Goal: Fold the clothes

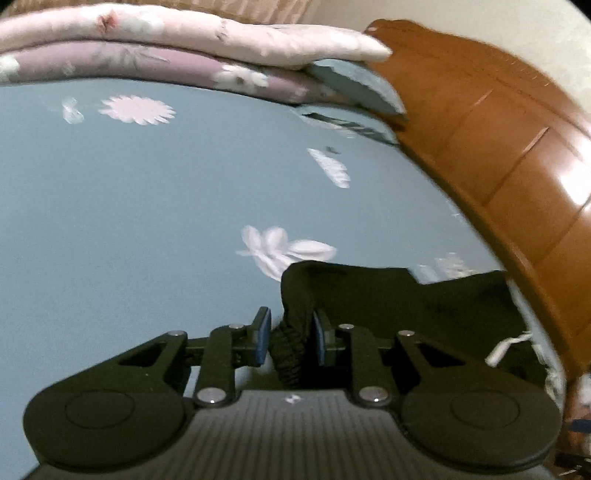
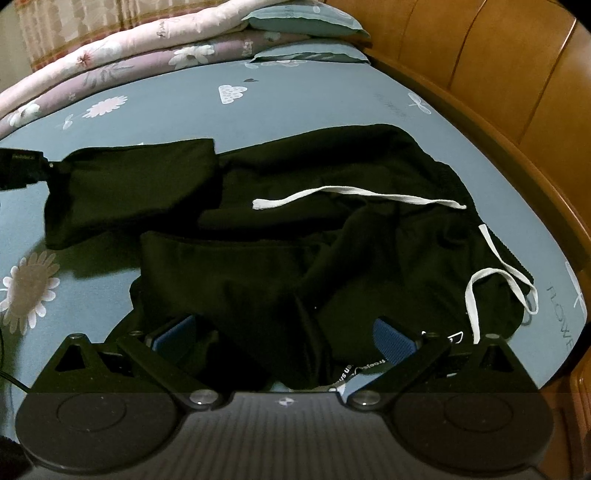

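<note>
Blue-grey cotton sheet (image 2: 295,107) with white flower print covers the bed, bounded by a glossy orange-brown wooden headboard (image 2: 498,74); padded floral quilts (image 2: 122,55) and flat pillows (image 2: 306,18) are stacked at the far edge. Black trousers (image 2: 280,229) lie rumpled mid-sheet, waistband toward the headboard, soft matte knit, one leg pulled out to the left, the other bunched in loose folds near the right gripper (image 2: 288,338). Flat white drawstring (image 2: 354,195) is strewn across the waist and looped off the edge. Left gripper (image 1: 290,341) is clamped on a ribbed elastic cuff (image 1: 291,350); its pads are pressed into the ribbing. Right gripper is spread wide over the bunched leg, nothing pinched. Judged: the leg is being stretched flat. Tension should be kept low and along the leg's length, the bunched leg pinched at its hem and laid parallel, drawstring tucked in so no lump is trapped in the fold
</note>
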`<move>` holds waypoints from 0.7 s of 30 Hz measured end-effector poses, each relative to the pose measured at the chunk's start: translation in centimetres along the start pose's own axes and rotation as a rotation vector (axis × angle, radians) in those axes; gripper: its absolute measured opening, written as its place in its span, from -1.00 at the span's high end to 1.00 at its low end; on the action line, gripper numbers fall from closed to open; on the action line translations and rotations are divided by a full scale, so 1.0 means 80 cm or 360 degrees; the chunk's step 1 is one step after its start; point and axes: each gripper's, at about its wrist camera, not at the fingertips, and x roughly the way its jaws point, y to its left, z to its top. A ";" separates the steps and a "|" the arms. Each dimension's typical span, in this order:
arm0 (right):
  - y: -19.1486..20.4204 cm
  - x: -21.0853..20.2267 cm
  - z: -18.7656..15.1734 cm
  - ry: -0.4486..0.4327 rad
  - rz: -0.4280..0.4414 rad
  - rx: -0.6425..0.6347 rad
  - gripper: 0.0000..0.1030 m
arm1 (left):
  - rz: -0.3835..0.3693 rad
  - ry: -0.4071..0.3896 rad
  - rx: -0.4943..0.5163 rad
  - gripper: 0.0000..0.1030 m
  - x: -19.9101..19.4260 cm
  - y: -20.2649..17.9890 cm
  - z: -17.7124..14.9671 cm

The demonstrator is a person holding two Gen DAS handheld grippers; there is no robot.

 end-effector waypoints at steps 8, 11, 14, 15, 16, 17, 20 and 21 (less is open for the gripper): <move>0.003 0.005 0.003 0.0015 0.0000 0.0006 -1.00 | -0.0270 -0.0106 0.0044 0.08 -0.003 -0.018 0.009; 0.005 0.007 0.005 0.0024 0.0005 -0.0008 -1.00 | -0.0197 -0.0117 0.0015 0.08 -0.001 -0.017 0.004; 0.005 0.011 0.006 0.0033 0.0008 -0.0014 -1.00 | -0.0137 -0.0093 -0.0139 0.09 0.001 0.007 -0.007; 0.005 0.012 0.007 0.0036 0.0008 -0.0012 -1.00 | -0.0107 -0.0084 -0.0184 0.09 -0.001 0.015 -0.011; 0.004 0.013 0.007 0.0039 0.0007 -0.0010 -1.00 | -0.0078 -0.0074 -0.0230 0.09 -0.003 0.022 -0.015; 0.004 0.014 0.008 0.0042 0.0007 -0.0009 -1.00 | -0.0058 -0.0061 -0.0276 0.09 -0.004 0.030 -0.021; 0.004 0.018 0.009 0.0047 0.0014 -0.0009 -1.00 | -0.0063 -0.0029 -0.0489 0.09 -0.013 0.056 -0.043; 0.005 0.019 0.010 0.0050 0.0018 -0.0017 -1.00 | -0.0078 -0.0016 -0.0573 0.10 -0.016 0.064 -0.051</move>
